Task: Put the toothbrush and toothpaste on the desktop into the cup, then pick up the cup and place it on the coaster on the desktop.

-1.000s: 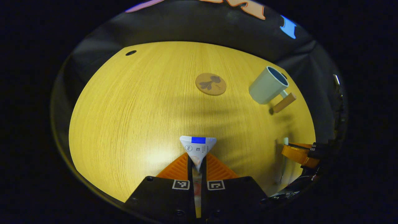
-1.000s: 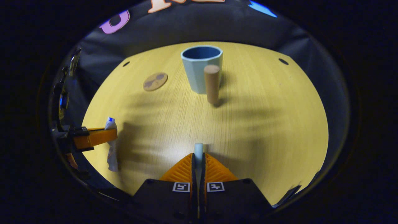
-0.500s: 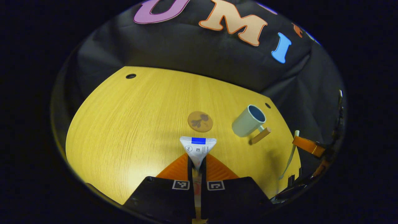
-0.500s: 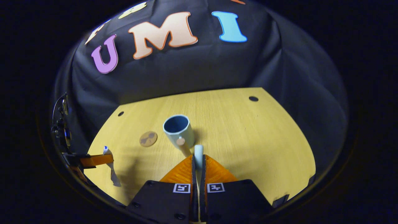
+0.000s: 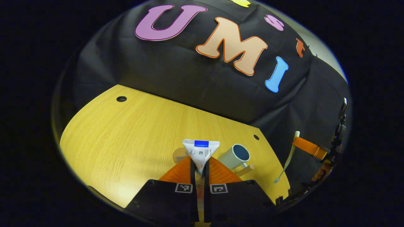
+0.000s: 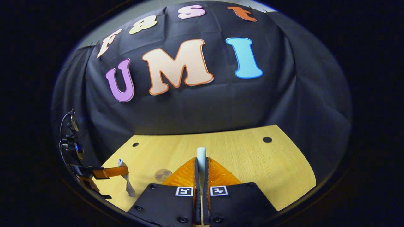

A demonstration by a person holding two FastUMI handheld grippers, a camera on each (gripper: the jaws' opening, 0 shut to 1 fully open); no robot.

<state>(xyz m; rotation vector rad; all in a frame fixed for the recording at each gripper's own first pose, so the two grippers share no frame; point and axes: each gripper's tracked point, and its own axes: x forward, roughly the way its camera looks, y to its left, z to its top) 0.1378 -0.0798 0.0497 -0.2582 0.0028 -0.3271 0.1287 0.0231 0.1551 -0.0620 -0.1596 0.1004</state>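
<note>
Left gripper view: cup [image 5: 235, 156] empty on bench [image 5: 126, 135]. Left gripper [image 5: 199, 164] fingers clamp toothpaste [image 5: 200, 150]; right gripper [image 6: 201, 170] fingers clamp toothbrush [image 6: 201, 154].

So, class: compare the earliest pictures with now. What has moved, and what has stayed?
Both grippers rose and tilted up, so the cup and coaster look farther off. The left gripper stays shut on the toothpaste, the right gripper on the toothbrush.

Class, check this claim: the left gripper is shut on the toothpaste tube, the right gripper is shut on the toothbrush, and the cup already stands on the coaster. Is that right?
Not quite. In the left gripper view the cup stands on the bare desktop, beside the coaster, not on it. The rest holds: the left gripper is shut on the toothpaste tube, and the right gripper is shut on the toothbrush.
</note>
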